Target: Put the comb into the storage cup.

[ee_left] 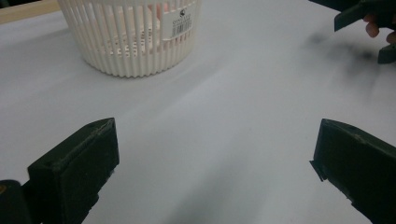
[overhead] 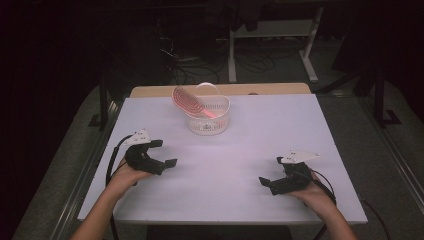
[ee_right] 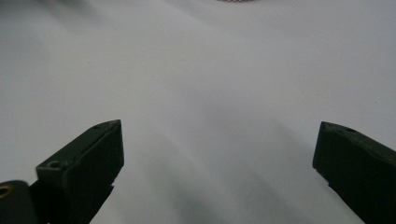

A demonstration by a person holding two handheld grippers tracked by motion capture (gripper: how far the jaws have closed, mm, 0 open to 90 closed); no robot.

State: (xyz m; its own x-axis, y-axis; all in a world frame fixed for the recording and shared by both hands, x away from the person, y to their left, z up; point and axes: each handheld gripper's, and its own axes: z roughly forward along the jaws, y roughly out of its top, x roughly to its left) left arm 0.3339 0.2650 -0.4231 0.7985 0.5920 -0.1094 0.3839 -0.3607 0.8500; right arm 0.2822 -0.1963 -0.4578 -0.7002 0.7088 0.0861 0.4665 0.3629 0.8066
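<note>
A white slatted basket point(overhead: 207, 118) stands at the back middle of the white table point(overhead: 225, 200), and a pink round ribbed piece point(overhead: 187, 99) leans out over its left rim beside a clear round one. My left gripper point(overhead: 164, 153) rests low at the front left, open, with nothing between its jaws. In the left gripper view the basket point(ee_left: 135, 37) is ahead and to the left of the open gripper point(ee_left: 212, 140). My right gripper point(overhead: 271, 170) sits at the front right, also open and empty. The right gripper view has bare table between the spread jaws point(ee_right: 217, 140).
A wooden board point(overhead: 220, 90) edges the table's far side. Beyond it are a dark floor, cables and white desk legs point(overhead: 232, 55). The right gripper and hand point(ee_left: 373, 21) appear at the top right of the left gripper view.
</note>
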